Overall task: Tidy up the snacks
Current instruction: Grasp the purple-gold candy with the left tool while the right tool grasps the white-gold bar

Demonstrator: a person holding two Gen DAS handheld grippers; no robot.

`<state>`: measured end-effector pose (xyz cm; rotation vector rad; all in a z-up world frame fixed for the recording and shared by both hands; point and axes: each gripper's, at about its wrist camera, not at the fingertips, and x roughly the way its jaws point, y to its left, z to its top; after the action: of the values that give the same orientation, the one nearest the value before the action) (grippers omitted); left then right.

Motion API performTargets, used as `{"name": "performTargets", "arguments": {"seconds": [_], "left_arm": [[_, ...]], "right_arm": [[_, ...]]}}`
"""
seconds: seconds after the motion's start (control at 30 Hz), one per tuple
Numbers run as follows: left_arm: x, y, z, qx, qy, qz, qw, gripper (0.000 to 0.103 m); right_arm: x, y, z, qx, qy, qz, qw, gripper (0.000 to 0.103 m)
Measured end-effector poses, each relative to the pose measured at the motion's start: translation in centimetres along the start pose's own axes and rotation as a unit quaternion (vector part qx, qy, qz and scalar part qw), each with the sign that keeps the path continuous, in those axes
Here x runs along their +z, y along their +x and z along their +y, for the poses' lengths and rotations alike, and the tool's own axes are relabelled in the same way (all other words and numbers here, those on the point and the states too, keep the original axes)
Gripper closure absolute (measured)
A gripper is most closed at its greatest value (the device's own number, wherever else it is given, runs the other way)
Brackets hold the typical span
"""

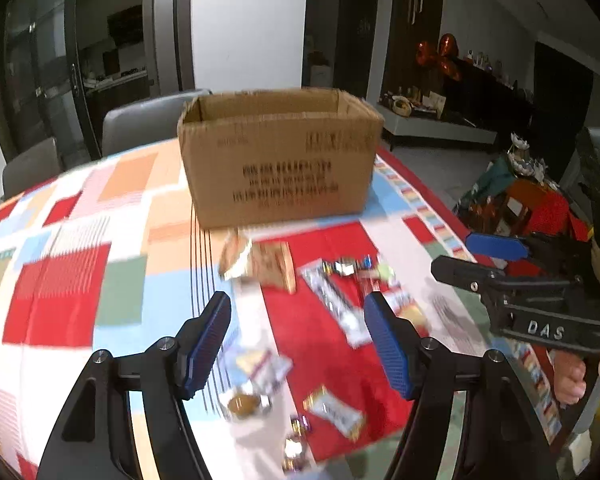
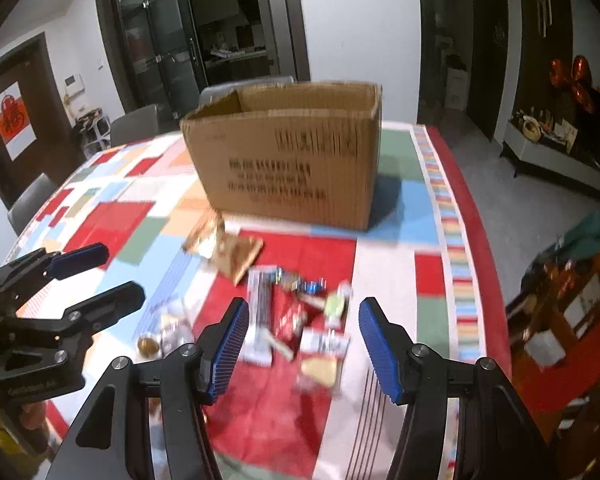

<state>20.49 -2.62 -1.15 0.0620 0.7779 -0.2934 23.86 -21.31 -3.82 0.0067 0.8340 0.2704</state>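
Note:
An open cardboard box (image 1: 276, 160) (image 2: 292, 160) stands upright on the patchwork tablecloth (image 1: 60, 280) (image 2: 396, 280). In front of it lie several loose snacks: a brown packet (image 1: 268, 264) (image 2: 232, 256), a long white wrapper (image 1: 332, 300) (image 2: 260, 300), a red packet (image 2: 288, 316), a pale green packet (image 2: 336, 304) and a round golden sweet (image 1: 244, 404) (image 2: 148, 345). My left gripper (image 1: 297, 300) (image 2: 104, 276) hangs open above the pile's left part, holding nothing. My right gripper (image 2: 304, 308) (image 1: 472, 260) hangs open above the pile's right part, also holding nothing. Both views are motion-blurred.
Grey chairs (image 1: 148, 120) (image 2: 136, 124) stand behind the far side of the table. The table's red-bordered right edge (image 2: 480, 240) drops to the floor, where colourful boxes and bags (image 1: 532, 200) (image 2: 572, 280) are piled. A person's hand (image 1: 572, 380) grips the right tool's handle.

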Motion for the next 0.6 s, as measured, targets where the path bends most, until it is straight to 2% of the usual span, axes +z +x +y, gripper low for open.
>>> {"name": "performTargets", "arguments": {"seconds": [0.13,0.27,0.4,0.47,0.53,0.6], "left_arm": [[-3.2,-0.9,-0.4,0.010,0.016,0.010,0.9998,0.036],[-5.8,-1.4,-0.2,-0.003,0.022,0.027,0.9994,0.040],[-8.0,-1.3,0.3,-0.010,0.027,0.040,0.9988,0.051],[-8.7,-0.9,0.6,-0.025,0.023,0.050,0.9982,0.056],[-9.2,-0.6,0.8,-0.032,0.022,0.055,0.9977,0.064],[-9.4,-0.1,1.1,-0.042,0.018,0.061,0.9971,0.068]], "right_arm": [[-2.1,-0.5,1.3,0.011,-0.015,0.004,1.000,0.045],[-4.5,-0.8,3.3,0.037,-0.036,0.012,0.999,0.045],[-6.2,-0.4,5.5,0.062,-0.068,0.020,0.996,0.045],[-6.8,0.1,6.2,0.074,-0.077,0.029,0.994,0.046],[-7.3,0.9,6.9,0.091,-0.081,0.042,0.992,0.053],[-7.5,1.6,7.2,0.104,-0.080,0.052,0.990,0.054]]}}
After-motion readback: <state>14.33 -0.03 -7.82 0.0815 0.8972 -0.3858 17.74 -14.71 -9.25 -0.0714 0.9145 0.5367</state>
